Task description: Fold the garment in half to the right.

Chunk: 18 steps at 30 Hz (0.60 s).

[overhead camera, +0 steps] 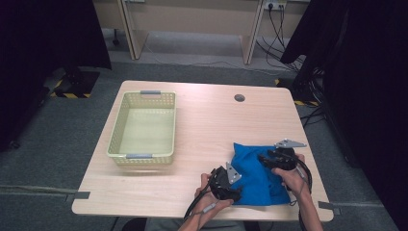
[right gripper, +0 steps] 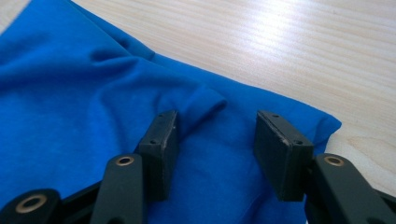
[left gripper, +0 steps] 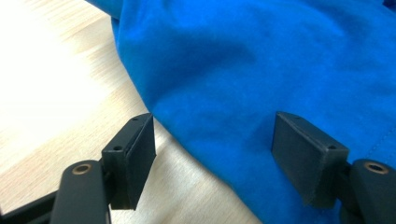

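- Crumpled blue cloth (overhead camera: 257, 178) on pale wooden worktop (overhead camera: 202, 139), well apart from the yellow perforated plastic basket (overhead camera: 142, 128).
- Left gripper (left gripper: 212, 149): jaws spread, straddling cloth edge.
- Right gripper (right gripper: 215, 140): jaws spread over a fold, seemingly not pinching.

Table (overhead camera: 202, 139): light wood-grain top with rounded corners; a small round grey grommet (overhead camera: 239, 97) sat near its far edge. Basket (overhead camera: 142, 156): pale yellow-green plastic, perforated walls, grey handles at the near and far ends; it stood on the left half of the table with nothing inside. Floor (overhead camera: 48, 139): grey carpet, with grey tape (overhead camera: 81, 196) at the table's near left corner. Cables (overhead camera: 278, 29): black, hanging at the back right. Curtains (overhead camera: 43, 38): dark, on both sides.
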Each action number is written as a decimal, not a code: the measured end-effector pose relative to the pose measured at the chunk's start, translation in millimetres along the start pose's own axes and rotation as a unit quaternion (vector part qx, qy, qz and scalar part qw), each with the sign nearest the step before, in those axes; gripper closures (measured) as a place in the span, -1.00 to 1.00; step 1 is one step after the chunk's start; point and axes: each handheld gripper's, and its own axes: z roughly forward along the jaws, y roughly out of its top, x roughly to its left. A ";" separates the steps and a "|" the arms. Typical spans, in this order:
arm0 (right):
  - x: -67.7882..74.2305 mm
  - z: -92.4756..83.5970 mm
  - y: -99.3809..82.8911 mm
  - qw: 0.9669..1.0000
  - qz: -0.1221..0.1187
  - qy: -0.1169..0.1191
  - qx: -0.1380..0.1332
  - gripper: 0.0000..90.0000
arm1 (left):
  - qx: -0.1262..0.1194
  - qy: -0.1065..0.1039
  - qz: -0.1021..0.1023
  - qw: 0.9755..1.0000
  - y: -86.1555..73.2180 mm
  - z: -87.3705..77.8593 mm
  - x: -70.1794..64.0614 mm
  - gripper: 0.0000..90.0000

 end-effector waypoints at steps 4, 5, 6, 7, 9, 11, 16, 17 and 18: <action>4.4 3.7 1.9 1.000 -0.011 -0.007 0.003 0.11 | 0.009 0.007 0.005 1.000 -4.1 -4.7 5.8 -0.34; 7.8 6.1 3.6 1.000 -0.017 -0.009 0.005 0.10 | 0.008 0.006 0.003 1.000 -5.5 -6.1 7.4 -0.34; 9.1 7.3 4.4 1.000 -0.020 -0.008 0.005 0.10 | 0.010 0.006 -0.003 1.000 -9.2 -9.9 12.3 -0.35; 11.1 9.0 5.7 1.000 -0.022 -0.006 0.005 0.10 | 0.011 0.009 -0.003 1.000 -11.0 -12.4 15.3 -0.35; 15.8 12.5 8.8 1.000 -0.024 -0.003 0.006 0.10 | 0.013 0.017 -0.004 1.000 -14.9 -17.3 21.7 -0.35; 21.3 16.4 11.9 1.000 -0.030 0.000 0.007 0.10 | 0.012 0.024 -0.009 1.000 -19.2 -21.6 29.1 -0.35; 34.2 23.8 17.6 0.999 -0.044 0.006 0.011 0.08 | 0.012 0.036 -0.024 0.999 -28.4 -30.6 45.4 -0.35; 38.9 26.7 19.8 0.999 -0.049 0.009 0.011 0.08 | 0.013 0.040 -0.026 0.999 -31.4 -33.8 50.1 -0.35; 41.6 28.1 21.1 0.999 -0.050 0.010 0.012 0.08 | 0.013 0.043 -0.026 0.999 -32.9 -35.4 52.0 -0.35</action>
